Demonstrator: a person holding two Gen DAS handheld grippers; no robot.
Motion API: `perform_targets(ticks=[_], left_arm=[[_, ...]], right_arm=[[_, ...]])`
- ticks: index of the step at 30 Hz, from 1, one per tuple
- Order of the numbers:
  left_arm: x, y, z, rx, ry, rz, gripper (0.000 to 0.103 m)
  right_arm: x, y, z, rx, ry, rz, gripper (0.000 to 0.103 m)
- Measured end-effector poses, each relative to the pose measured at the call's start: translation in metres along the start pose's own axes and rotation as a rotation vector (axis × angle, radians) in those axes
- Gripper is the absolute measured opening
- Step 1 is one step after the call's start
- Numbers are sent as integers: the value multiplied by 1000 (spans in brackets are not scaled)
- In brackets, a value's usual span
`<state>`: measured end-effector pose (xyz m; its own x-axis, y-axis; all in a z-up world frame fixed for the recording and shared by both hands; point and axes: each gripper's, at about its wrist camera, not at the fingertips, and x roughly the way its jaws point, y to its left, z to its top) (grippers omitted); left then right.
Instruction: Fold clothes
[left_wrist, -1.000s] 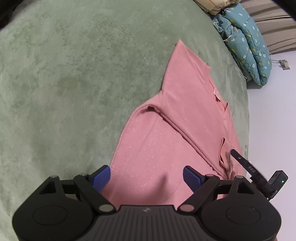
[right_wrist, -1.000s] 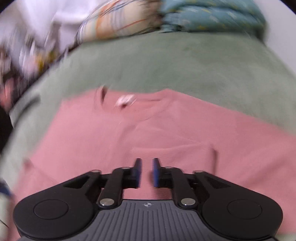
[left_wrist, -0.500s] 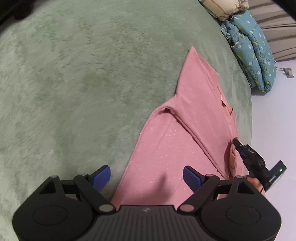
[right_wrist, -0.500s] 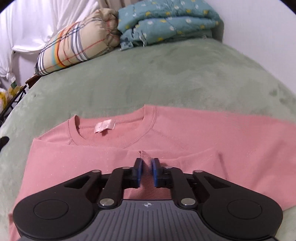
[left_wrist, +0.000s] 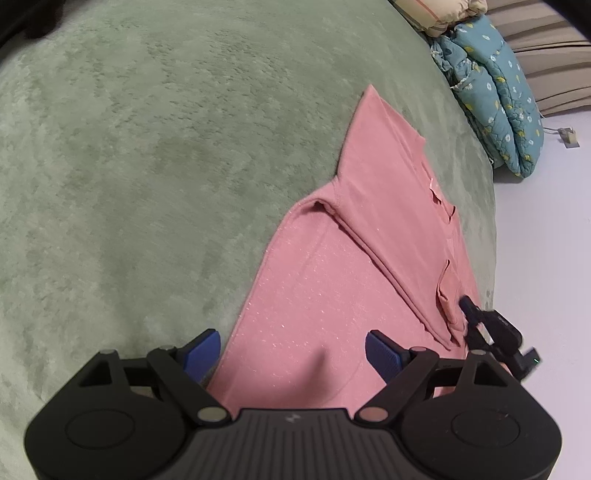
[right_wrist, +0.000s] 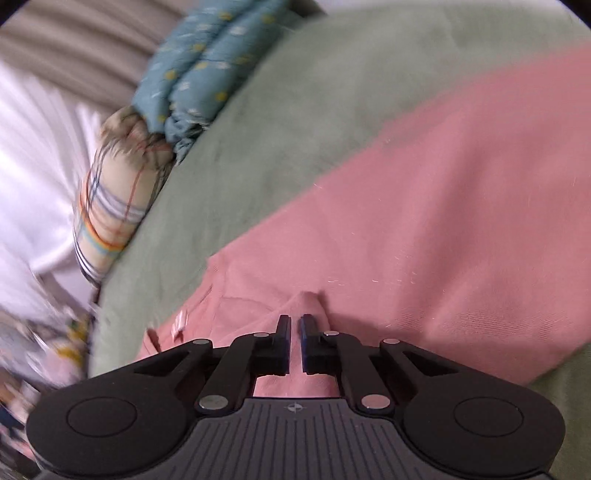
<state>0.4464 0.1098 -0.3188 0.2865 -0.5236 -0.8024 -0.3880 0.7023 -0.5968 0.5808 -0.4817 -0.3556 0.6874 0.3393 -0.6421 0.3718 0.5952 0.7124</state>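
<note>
The left gripper hangs with its jaws spread wide over the near edge of a pink sweatshirt, nothing between the blue pads. The right gripper has its jaws pressed together, pinching a raised fold of the sweatshirt; the left view shows this gripper at the garment's right edge.

The sweatshirt lies flat on a bed covered in green plush fabric. A folded blue floral quilt sits at the bed's far end, with a white wall beside it.

Only the right view, which is blurred, shows a plaid pillow next to the quilt and white cloth beyond it. Only the left view shows the garment's whole spread, with one layer folded over the body.

In the left view the sweatshirt's long axis runs from the gripper diagonally up and right, ending in a corner pointing toward the quilt.
</note>
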Motion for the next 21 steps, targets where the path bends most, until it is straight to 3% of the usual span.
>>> perform_targets(ticks=[3, 7, 10, 12, 13, 17, 21], left_arm=[[1, -2, -3, 4, 5, 7, 86], [2, -5, -3, 5, 8, 8, 86], [2, -8, -1, 8, 12, 0, 86], [3, -9, 1, 13, 15, -4, 86], [3, -9, 1, 16, 17, -2, 86], [1, -9, 1, 19, 14, -1, 86], [-3, -6, -3, 17, 14, 8, 86]], right_arm=[[11, -18, 16, 165, -8, 113, 6], [4, -18, 21, 159, 35, 115, 8], [-20, -19, 6, 134, 75, 159, 10], [-43, -28, -15, 104, 132, 140, 10], [-52, -33, -25, 91, 157, 125, 5], [-73, -58, -48, 94, 181, 82, 0], [-87, -48, -52, 94, 129, 141, 15]])
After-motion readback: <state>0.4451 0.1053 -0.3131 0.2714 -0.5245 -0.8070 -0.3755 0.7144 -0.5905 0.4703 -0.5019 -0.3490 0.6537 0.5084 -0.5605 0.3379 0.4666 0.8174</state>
